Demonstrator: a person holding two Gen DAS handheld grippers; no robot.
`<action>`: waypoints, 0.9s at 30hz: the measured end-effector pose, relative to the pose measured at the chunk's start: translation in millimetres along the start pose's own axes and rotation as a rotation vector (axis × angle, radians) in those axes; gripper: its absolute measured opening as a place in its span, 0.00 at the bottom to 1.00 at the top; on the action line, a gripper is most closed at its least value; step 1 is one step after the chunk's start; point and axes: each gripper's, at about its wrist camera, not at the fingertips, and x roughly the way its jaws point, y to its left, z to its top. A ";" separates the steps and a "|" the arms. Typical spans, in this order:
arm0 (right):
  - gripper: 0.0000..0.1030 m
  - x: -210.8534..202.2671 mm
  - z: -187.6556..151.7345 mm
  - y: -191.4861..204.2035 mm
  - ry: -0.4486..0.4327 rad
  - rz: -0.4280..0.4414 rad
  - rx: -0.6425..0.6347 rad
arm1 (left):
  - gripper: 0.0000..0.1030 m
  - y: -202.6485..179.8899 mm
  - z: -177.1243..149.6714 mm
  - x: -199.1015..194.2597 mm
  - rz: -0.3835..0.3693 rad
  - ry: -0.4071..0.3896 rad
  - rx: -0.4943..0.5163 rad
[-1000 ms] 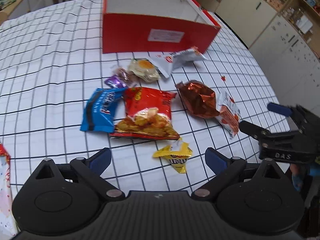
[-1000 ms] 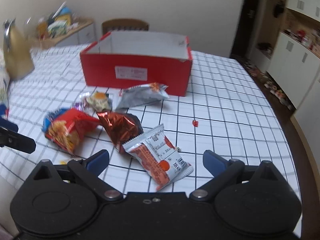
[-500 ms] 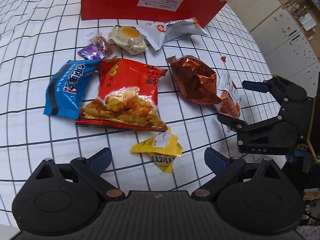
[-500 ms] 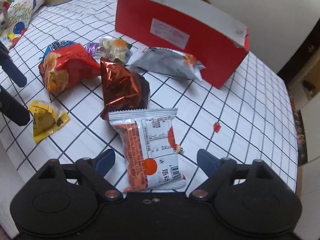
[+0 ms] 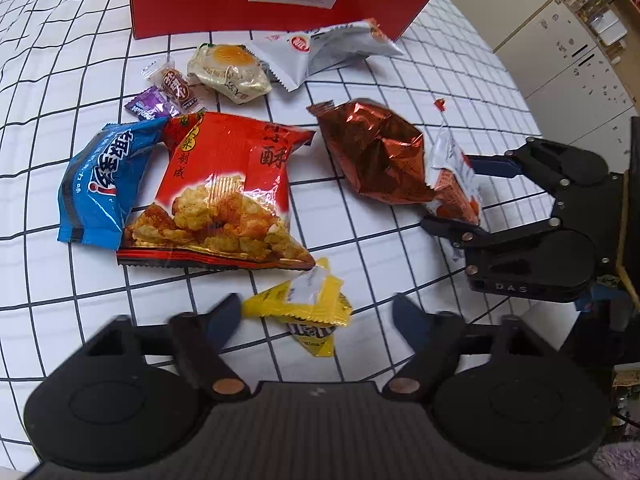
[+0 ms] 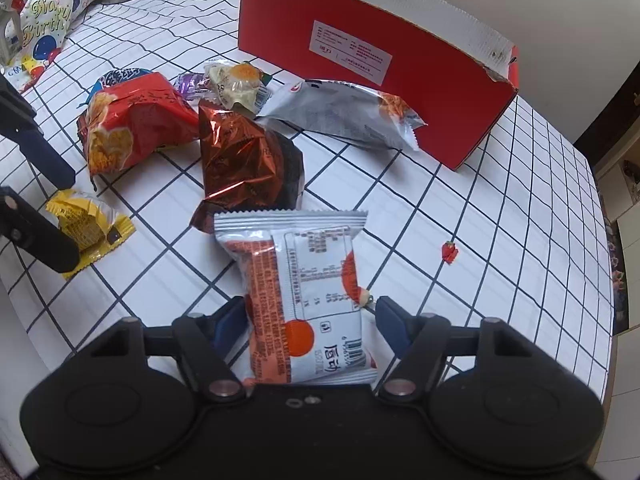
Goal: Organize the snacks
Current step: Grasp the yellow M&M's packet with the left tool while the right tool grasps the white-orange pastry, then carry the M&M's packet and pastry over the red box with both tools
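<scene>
On checked tablecloth (image 5: 400, 92) | left gripper (image 5: 318, 316) half-open, closing round yellow packet (image 5: 304, 304) | right gripper (image 6: 306, 316) same, orange packet (image 6: 304, 280)

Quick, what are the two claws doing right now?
Left claw: open, just been closing, yellow packet between, not gripped.
Right claw: open, just been closing, orange-white packet between, not gripped.
</scene>
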 end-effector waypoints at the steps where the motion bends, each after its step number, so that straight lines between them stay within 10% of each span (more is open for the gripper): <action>1: 0.63 -0.5 0.0 0.3 0.000 0.002 0.001 | 0.62 0.8 0.1 1.5 0.007 0.004 -0.002; 13: 0.51 -9.0 -1.6 8.8 -0.009 -0.042 0.035 | 0.39 8.1 -1.9 1.7 -0.010 0.012 -0.036; 27: 0.49 -53.0 -8.2 16.0 -0.033 -0.113 0.230 | 0.37 7.6 -8.1 -12.5 -0.048 -0.008 -0.007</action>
